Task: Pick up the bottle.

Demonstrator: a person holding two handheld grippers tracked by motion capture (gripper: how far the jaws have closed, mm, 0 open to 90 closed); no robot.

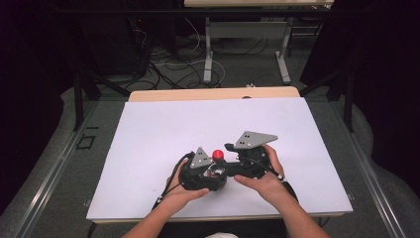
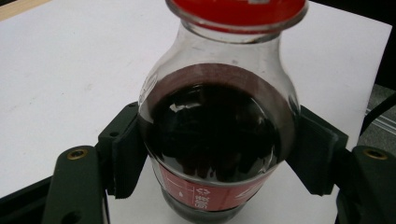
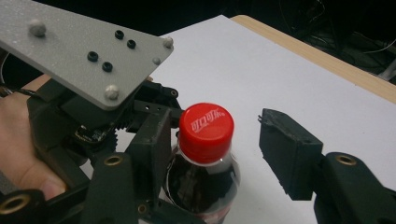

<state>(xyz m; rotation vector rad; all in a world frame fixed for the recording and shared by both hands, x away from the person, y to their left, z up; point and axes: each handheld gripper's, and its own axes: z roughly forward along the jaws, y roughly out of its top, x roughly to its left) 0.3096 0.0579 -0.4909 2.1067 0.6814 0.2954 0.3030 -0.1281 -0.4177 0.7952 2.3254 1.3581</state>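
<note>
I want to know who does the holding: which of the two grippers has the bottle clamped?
The left gripper: its jaws press both sides of the bottle. The right gripper has its jaws around the red cap, one clearly apart from it.

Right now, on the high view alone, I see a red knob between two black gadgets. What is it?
Observer: It is the red cap of a clear bottle of dark drink.
Operator: Is anything holding it?
Observer: Yes, the left gripper is clamped on the bottle's belly, just above its red label.
Operator: And the other gadget?
Observer: The right gripper straddles the cap with its jaws open; one pad stands clear of it.
</note>
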